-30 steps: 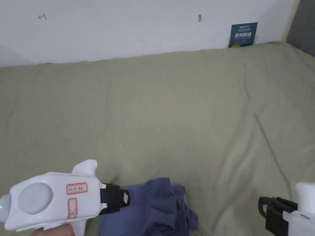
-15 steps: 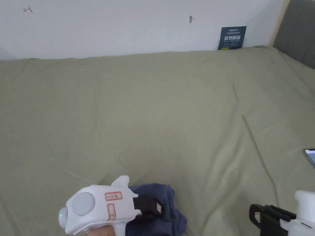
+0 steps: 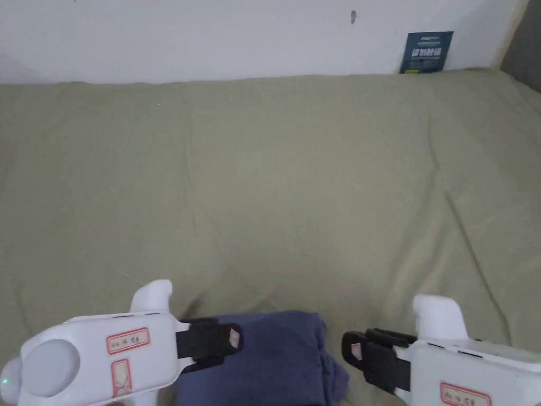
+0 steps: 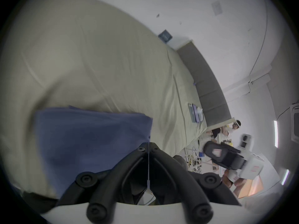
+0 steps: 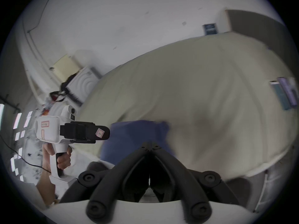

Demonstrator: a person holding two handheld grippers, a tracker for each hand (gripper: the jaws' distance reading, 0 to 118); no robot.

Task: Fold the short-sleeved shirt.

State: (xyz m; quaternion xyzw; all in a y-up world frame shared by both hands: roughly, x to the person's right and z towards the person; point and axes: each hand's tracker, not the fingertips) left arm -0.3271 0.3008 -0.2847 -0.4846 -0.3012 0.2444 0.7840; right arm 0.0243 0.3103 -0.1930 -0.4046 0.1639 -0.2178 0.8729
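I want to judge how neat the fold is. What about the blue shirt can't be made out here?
- Head view: the folded blue cotton shirt has its near part cut off by the bottom edge, its left side hidden by the left tool.
- Right gripper view: the shirt's outline is motion-blurred.
- Left gripper view: the shirt's near edge is behind the jaws.

Shirt plain navy blue; bed sheet plain olive-beige; grippers white with black jaws; wall white

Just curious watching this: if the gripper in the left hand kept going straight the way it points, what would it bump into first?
Probably the other gripper. The left gripper points right, above the blue shirt, toward the right gripper facing it. Depth is unclear, so it could pass in front or behind.
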